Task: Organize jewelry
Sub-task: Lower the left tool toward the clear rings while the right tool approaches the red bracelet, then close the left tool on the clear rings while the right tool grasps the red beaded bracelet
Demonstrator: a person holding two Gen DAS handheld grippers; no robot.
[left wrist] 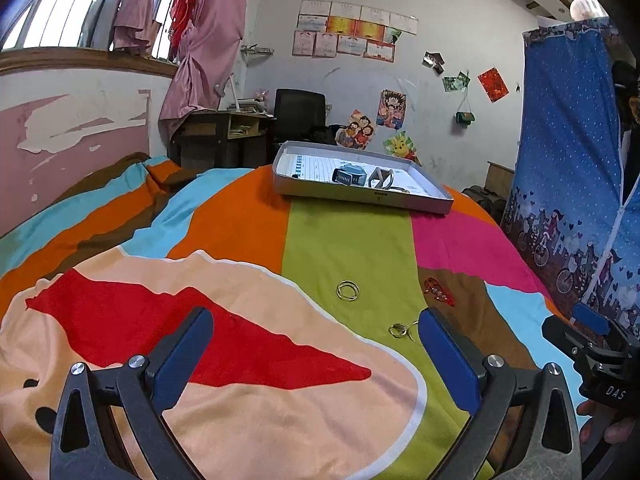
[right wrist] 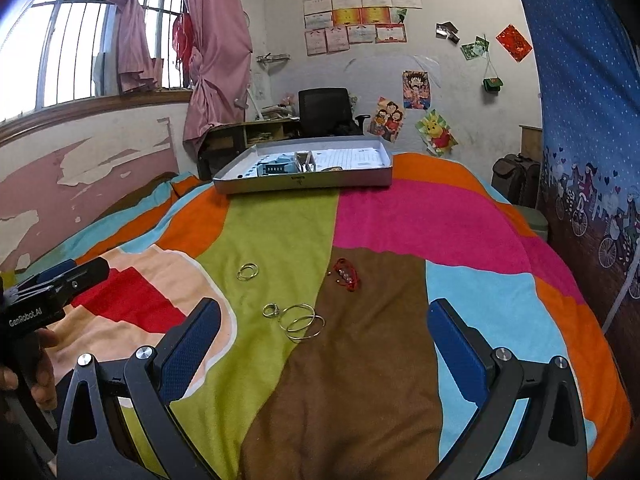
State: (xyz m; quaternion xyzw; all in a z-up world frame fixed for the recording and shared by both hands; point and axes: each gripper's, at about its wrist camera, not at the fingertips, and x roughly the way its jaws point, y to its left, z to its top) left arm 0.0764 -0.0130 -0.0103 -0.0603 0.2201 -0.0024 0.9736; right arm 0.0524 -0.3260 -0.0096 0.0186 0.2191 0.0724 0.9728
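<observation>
Jewelry lies on a striped bedspread. A pair of small gold hoops (left wrist: 347, 291) (right wrist: 247, 271) sits on the green stripe. A small silver ring (left wrist: 397, 329) (right wrist: 271, 311) lies beside two large thin bangles (right wrist: 302, 322). A red beaded bracelet (left wrist: 439, 291) (right wrist: 346, 274) lies on the brown stripe. A grey shallow box (left wrist: 362, 196) (right wrist: 304, 184) at the far end holds a blue item and a clear case. My left gripper (left wrist: 316, 344) is open and empty over the peach and red patch. My right gripper (right wrist: 324, 336) is open and empty, just short of the bangles.
The right gripper body (left wrist: 596, 356) shows at the right edge of the left view; the left gripper body (right wrist: 52, 292) shows at the left of the right view. A blue fabric wardrobe (right wrist: 588, 140) stands to the right of the bed. A desk and black chair (right wrist: 324, 112) stand behind it.
</observation>
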